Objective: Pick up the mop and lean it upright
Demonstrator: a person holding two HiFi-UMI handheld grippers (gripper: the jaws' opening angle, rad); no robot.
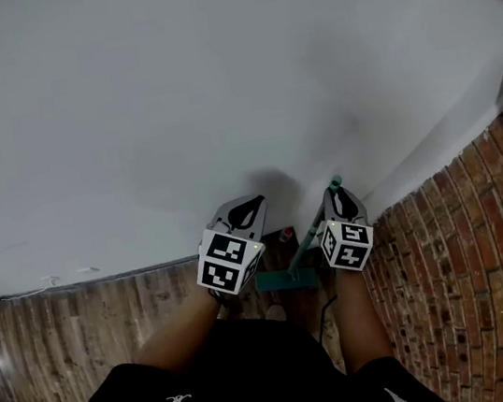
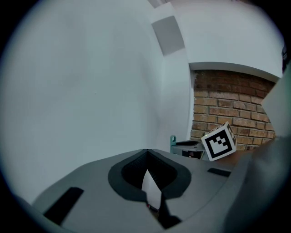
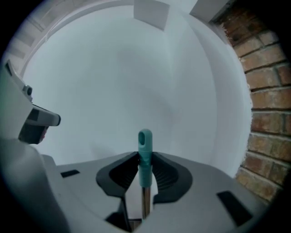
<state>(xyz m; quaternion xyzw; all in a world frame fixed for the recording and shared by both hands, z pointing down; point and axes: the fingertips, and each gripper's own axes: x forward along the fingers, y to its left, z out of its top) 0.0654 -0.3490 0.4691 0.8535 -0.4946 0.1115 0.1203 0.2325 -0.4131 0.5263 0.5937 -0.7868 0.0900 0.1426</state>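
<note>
Right gripper view, R gripper (image 3: 144, 160) on handle (image 3: 144, 148), head view, mop base (image 1: 288, 280)

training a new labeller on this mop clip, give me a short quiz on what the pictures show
1. Pick one: what stands between the jaws of the right gripper?
A) a red bottle
B) the mop handle
C) nothing

2. True or false: the left gripper also grips the mop handle.

3. Fill in: to the right of the white wall is a wall of ____.

Key
1. B: the jaws are closed on the handle just below its teal tip.
2. False: its jaws are together with nothing between them.
3. brick
</note>
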